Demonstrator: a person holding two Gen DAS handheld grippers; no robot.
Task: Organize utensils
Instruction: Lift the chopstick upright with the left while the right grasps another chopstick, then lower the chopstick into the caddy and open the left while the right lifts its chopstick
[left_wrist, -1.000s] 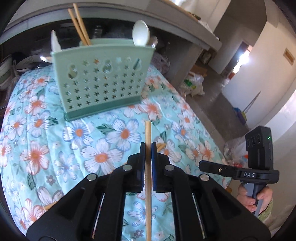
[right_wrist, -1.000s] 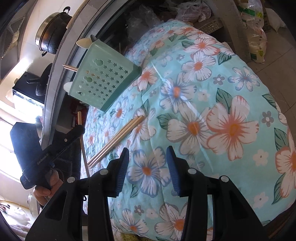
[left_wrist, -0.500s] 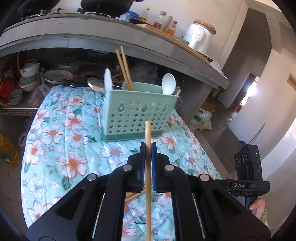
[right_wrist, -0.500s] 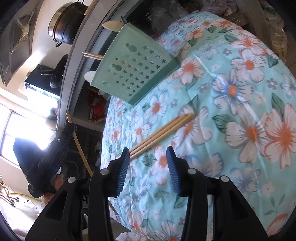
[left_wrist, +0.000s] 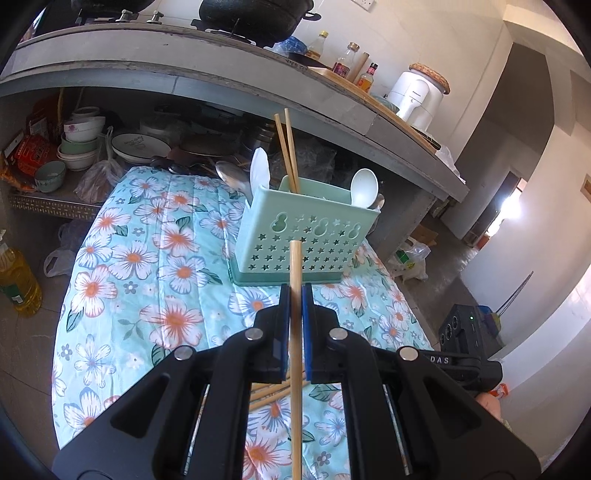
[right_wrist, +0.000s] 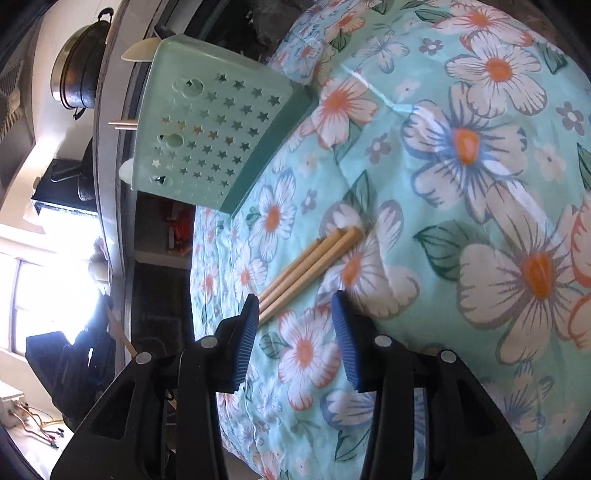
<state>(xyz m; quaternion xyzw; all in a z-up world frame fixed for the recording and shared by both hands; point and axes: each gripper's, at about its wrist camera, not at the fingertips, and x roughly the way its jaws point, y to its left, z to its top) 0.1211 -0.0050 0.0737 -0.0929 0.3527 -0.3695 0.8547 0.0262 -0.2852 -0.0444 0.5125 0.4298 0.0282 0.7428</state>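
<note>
My left gripper (left_wrist: 295, 291) is shut on a wooden chopstick (left_wrist: 295, 269), held upright above the floral tablecloth (left_wrist: 147, 266), short of the green utensil holder (left_wrist: 306, 236). The holder has two chopsticks (left_wrist: 287, 151) and white spoons (left_wrist: 364, 186) in it. My right gripper (right_wrist: 293, 306) is open, low over the cloth, just beside three loose chopsticks (right_wrist: 314, 266) lying there. The holder also shows in the right wrist view (right_wrist: 214, 136).
A concrete counter (left_wrist: 221, 77) with a black pot, bottles and a white cooker runs behind the table. Bowls and plates (left_wrist: 81, 144) sit on the shelf under it. An oil bottle (left_wrist: 18, 280) stands on the floor at left.
My left gripper has lifted and pulled back with its chopstick, so the holder looks smaller and farther. My right gripper has moved down toward the loose chopsticks, still open.
</note>
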